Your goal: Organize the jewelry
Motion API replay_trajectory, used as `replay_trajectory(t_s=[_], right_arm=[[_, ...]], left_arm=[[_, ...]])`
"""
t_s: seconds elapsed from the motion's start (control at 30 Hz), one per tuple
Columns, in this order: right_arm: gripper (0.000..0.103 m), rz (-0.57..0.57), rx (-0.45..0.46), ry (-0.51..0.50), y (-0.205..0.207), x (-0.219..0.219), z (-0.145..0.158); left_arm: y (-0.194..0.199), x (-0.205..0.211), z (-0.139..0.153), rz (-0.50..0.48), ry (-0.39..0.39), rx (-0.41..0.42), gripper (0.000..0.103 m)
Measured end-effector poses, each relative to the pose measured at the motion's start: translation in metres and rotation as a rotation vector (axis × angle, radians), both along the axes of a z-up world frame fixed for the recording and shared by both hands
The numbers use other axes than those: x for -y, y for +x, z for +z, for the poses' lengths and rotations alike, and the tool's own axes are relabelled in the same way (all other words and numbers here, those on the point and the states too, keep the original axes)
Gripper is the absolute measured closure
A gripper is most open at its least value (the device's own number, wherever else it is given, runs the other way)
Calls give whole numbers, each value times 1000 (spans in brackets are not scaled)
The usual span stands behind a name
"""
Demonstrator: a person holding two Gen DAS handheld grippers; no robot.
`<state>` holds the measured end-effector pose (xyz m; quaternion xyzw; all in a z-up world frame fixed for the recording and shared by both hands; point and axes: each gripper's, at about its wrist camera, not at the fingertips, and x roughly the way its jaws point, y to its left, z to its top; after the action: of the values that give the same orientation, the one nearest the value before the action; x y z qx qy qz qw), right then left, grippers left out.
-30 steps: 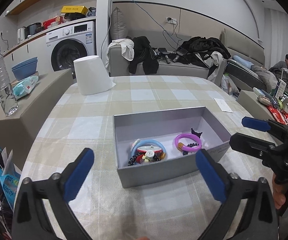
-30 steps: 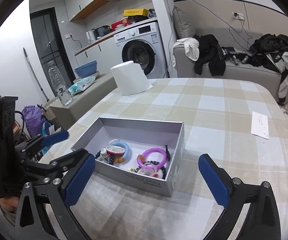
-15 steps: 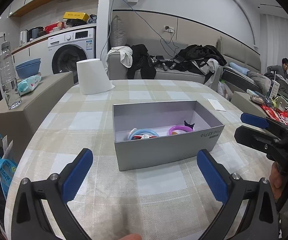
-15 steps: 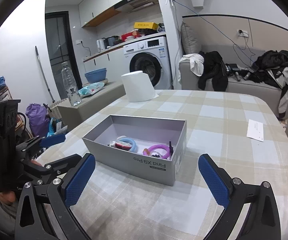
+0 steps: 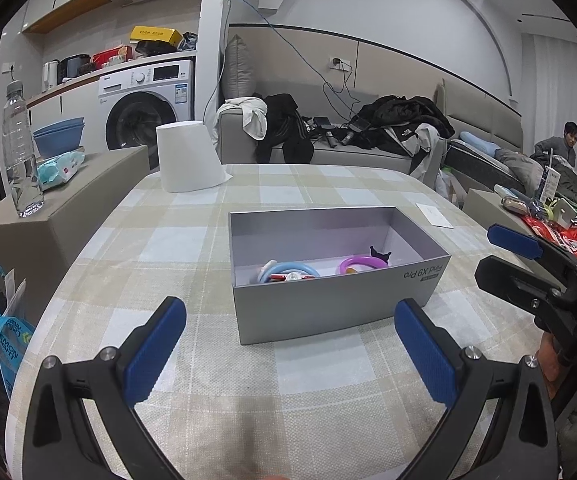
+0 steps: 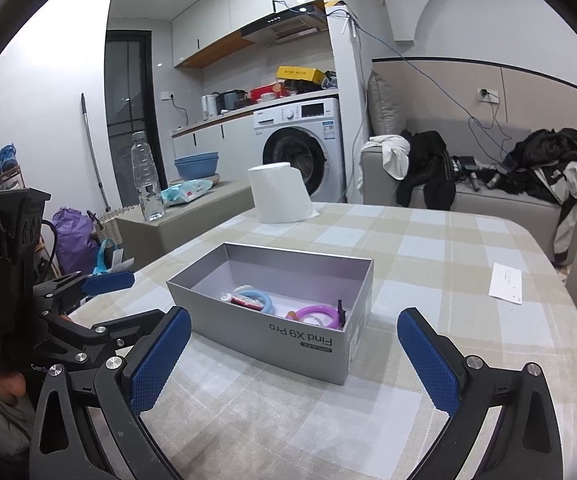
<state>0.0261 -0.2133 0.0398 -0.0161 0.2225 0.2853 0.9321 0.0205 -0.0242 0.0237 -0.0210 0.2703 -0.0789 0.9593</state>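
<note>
Both claws gape wide, empty: left gripper, right gripper. Straight ahead sits the grey box, bracelets inside, long side facing the left, which looks nearer.

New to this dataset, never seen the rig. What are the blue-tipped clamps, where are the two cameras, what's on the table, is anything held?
There is no robot here. A person holds a two-finger tool in each hand, and each carries a fisheye camera looking along its fingers.

The left wrist view shows the left tool at the bottom and the right tool at the right edge. The right wrist view shows the right one from its own camera.

On the checked tablecloth sits an open grey box holding a blue ring and a purple ring. Behind it stands a white paper roll, with a paper slip to the right.

Both tools are open, holding nothing.
</note>
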Motion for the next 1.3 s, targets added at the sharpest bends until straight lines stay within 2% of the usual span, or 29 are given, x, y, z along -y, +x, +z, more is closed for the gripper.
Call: replay_trajectory(t_s=[1.3], right_arm=[[0,1,-2,1,0,1,0]], left_arm=[[-4,-2,3,12,-5,10,1]])
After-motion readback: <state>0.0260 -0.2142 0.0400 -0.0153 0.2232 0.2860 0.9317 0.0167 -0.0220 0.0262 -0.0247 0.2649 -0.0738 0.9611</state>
